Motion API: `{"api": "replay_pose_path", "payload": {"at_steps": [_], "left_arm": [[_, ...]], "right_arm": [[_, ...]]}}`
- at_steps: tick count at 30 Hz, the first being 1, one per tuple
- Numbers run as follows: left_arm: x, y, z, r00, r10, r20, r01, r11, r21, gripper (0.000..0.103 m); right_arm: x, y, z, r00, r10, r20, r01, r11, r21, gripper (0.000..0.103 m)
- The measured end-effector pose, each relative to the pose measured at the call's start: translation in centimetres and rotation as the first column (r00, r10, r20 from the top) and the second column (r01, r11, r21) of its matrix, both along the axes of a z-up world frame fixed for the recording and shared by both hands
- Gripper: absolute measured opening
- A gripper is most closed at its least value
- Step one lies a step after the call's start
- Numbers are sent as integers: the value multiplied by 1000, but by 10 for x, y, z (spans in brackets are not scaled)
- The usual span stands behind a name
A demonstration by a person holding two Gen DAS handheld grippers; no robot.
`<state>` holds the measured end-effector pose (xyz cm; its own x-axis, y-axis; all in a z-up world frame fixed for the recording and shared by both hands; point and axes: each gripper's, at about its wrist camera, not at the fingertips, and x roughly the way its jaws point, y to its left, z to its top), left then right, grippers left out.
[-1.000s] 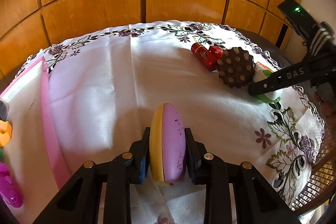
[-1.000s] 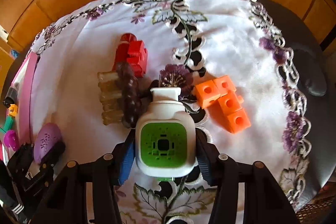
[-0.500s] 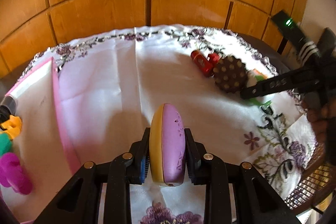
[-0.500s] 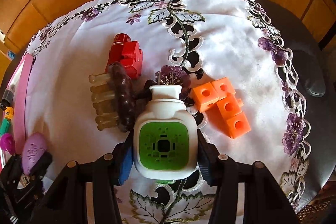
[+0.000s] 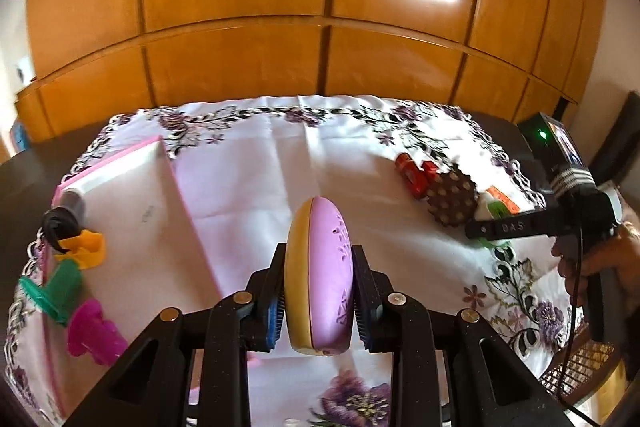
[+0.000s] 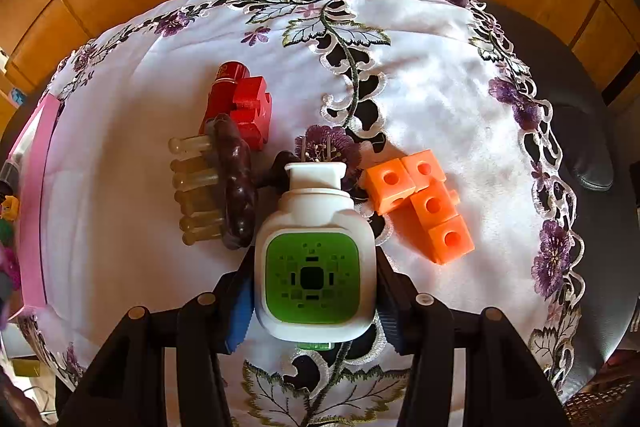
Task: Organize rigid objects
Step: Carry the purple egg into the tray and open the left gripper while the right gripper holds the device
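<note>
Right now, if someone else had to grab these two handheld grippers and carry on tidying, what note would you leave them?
Left gripper: shut on the purple and yellow oval case, held above the cloth.
Right gripper: shut on the white and green plug-in device.
Pink tray, on the left, already holds a yellow piece, a green piece, a magenta piece and a dark tube.
On the cloth: red toy, brown bristle brush, orange cubes.
Probably left: tray both held items, then those three.
</note>
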<state>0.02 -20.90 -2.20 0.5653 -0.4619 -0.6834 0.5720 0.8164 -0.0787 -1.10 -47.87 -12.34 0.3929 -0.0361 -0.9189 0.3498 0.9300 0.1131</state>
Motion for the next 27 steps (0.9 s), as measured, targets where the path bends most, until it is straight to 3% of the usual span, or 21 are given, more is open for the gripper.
{"api": "replay_pose_path", "payload": {"at_steps": [8, 13, 20, 27], "left_arm": [[21, 30, 3, 996, 76, -43, -78, 996, -38, 29], [55, 67, 8, 979, 170, -114, -183, 977, -109, 29], [105, 115, -16, 927, 325, -187, -341, 938, -63, 29], [109, 135, -52, 891, 391, -233, -397, 917, 19, 30]], "right_arm": [[0, 0, 0, 1000, 1, 0, -1, 1000, -5, 53], [0, 1, 0, 1000, 4, 0, -4, 1000, -12, 53], [0, 2, 0, 1000, 10, 1, -10, 1000, -8, 53], [0, 2, 0, 1000, 10, 2, -10, 1000, -5, 53]]}}
